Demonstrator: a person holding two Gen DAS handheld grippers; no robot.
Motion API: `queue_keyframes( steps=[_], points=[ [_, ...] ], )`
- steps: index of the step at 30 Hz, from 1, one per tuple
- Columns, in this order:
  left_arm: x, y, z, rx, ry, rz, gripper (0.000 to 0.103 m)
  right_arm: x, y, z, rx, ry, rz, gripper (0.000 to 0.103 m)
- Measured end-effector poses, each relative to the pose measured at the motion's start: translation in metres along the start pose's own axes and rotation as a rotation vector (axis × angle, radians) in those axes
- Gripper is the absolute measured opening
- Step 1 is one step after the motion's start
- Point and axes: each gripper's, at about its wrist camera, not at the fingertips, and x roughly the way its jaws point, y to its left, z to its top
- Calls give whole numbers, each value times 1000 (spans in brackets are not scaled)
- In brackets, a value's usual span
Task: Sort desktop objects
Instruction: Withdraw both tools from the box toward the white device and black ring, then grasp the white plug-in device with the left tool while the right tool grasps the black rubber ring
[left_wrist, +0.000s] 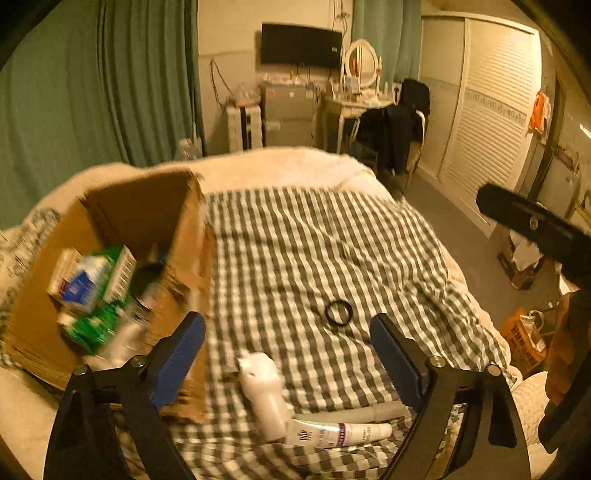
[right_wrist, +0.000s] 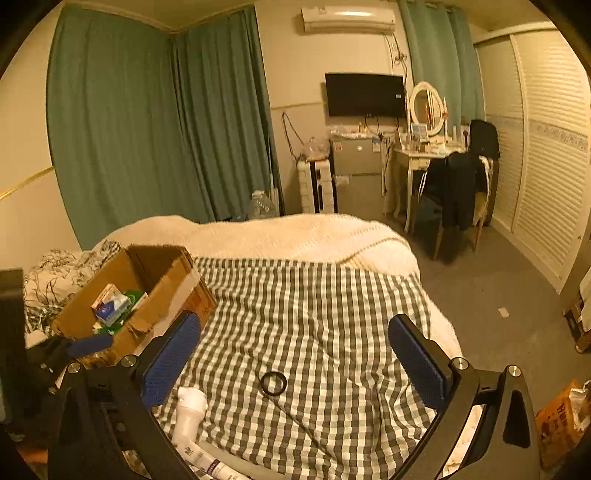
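Grey-and-white checked cloth (left_wrist: 314, 258) carries a white plastic bottle (left_wrist: 264, 395) between the empty, spread left gripper (left_wrist: 288, 362) fingers, long axis running eleven-to-five. Equally spread and empty, the right gripper (right_wrist: 295, 358) sees that bottle at seven o'clock, so the left looks nearer.

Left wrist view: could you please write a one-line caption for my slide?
Open left tool above a checked cloth with a black ring, white plastic bottle and half-filled brown cardboard box.

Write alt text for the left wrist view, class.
The open left gripper hovers over a checked cloth holding a white bottle, a tube and a black ring. A cardboard box of small packages sits left.
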Motion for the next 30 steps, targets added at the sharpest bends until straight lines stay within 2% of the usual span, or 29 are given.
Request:
queue_keyframes(
  steps=[3, 6, 8, 12, 17, 20, 23, 27, 30],
  points=[
    [21, -7, -9, -5, 55, -16, 87, 14, -6, -5, 10, 34, -1, 90],
    [44, -13, -23, -5, 120, -1, 87, 30, -7, -11, 24, 76, 22, 88],
    [60, -16, -35, -2, 177, 36, 87, 42, -6, -16, 22, 106, 35, 87],
    [81, -12, -46, -27, 254, 105, 87, 77, 0, -27, 7, 194, 43, 74],
    [109, 6, -60, -92, 357, 165, 87, 121, 7, -46, -6, 311, 68, 71],
    [127, 14, -73, -122, 430, 153, 87, 143, 11, -58, -17, 363, 70, 70],
    [134, 20, -76, -155, 442, 128, 86, 167, 17, -72, -48, 422, 58, 70],
    [130, 24, -78, -173, 422, 111, 71, 191, 26, -89, -105, 473, 42, 70],
    [127, 24, -78, -171, 407, 98, 66, 205, 32, -98, -143, 487, 45, 67]
  ],
)
